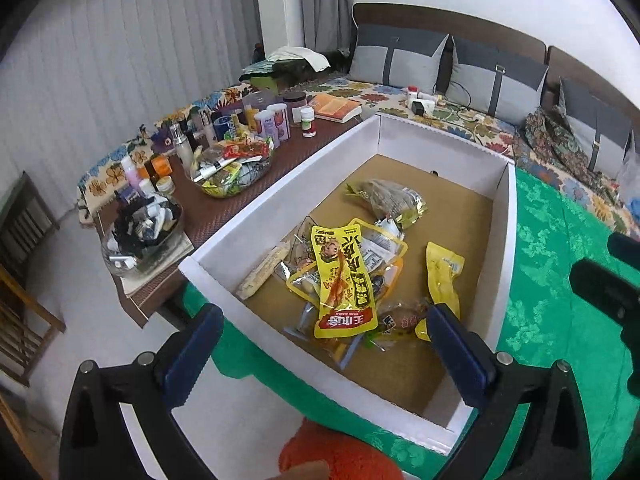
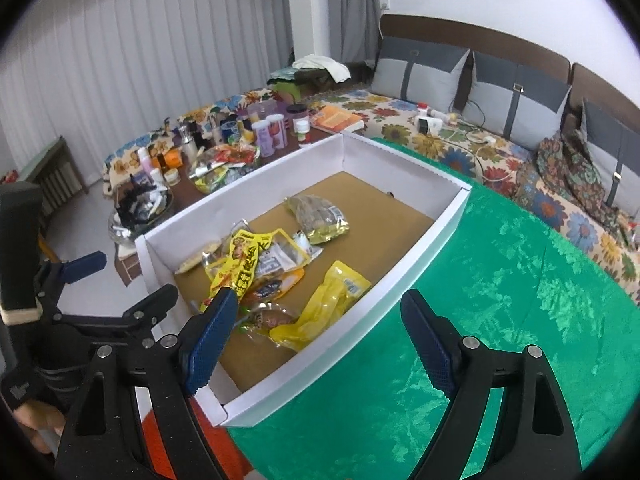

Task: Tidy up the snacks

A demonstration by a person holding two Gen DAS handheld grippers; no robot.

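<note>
A white box [image 1: 280,192] with a brown cardboard floor stands on a green cloth [image 1: 560,280]. Several snack packets lie in it: a yellow packet with red print [image 1: 344,280] on top of the heap, a plain yellow packet [image 1: 442,276] beside it, a clear and gold pack [image 1: 392,200] farther back, and a pale bar [image 1: 262,272] by the left wall. My left gripper [image 1: 328,340] hangs open above the box's near end, holding nothing. My right gripper [image 2: 320,340] is open and empty over the box's right wall [image 2: 400,280]; the plain yellow packet [image 2: 328,304] lies just beyond it.
Left of the box, a low brown table holds bottles and jars [image 1: 272,120], a glass bowl of packets [image 1: 232,168] and a second bowl [image 1: 140,236]. A floral sofa with grey cushions [image 1: 400,60] runs behind. Something orange [image 1: 332,456] lies below the box's near wall.
</note>
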